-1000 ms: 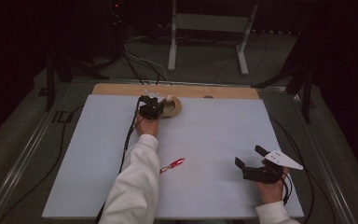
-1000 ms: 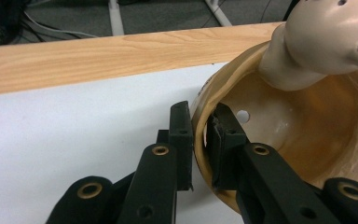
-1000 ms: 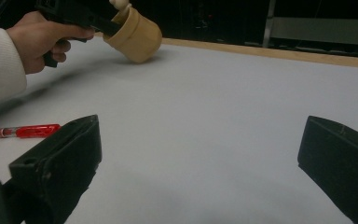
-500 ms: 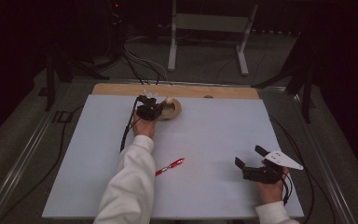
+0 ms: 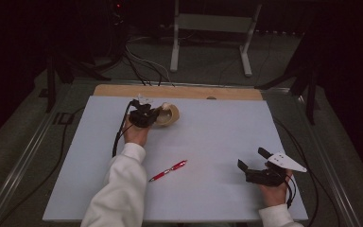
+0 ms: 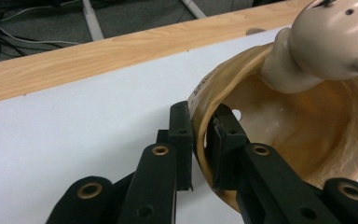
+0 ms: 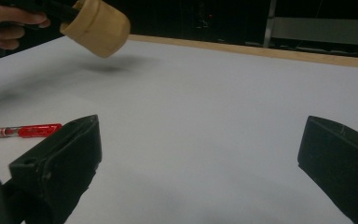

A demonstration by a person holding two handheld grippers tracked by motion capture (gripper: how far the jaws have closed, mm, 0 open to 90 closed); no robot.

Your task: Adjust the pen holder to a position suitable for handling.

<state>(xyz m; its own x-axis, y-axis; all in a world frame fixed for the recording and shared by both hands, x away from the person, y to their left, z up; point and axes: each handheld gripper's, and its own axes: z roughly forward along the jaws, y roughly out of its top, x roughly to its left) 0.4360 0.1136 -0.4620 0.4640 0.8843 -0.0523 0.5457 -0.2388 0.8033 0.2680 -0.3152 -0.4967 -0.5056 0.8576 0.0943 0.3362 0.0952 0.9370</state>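
A tan cup (image 5: pixel 169 115) with a pale rounded figure (image 6: pixel 331 37) at its rim hangs tilted just above the far left of the white table (image 5: pixel 217 127). My left gripper (image 5: pixel 156 115) is shut on the cup's wall (image 6: pixel 298 135), one pad outside and one inside. The right gripper view shows the cup (image 7: pixel 98 25) lifted, its shadow on the sheet below. A red pen (image 5: pixel 168 170) lies near the table's middle; in the right gripper view the pen (image 7: pixel 21 131) lies at the left. My right gripper (image 5: pixel 250 158) rests at the front right, open, with nothing between its fingers (image 7: pixel 60 158).
A wooden strip (image 5: pixel 179 91) runs along the table's far edge. Beyond it stand a metal frame's legs (image 5: pixel 175 47) and cables on the floor. A cable (image 5: pixel 119 137) trails from the left gripper across the sheet.
My left hand has drawn the cup a little toward the near left and raised it off the sheet. The right gripper and the pen have stayed put.
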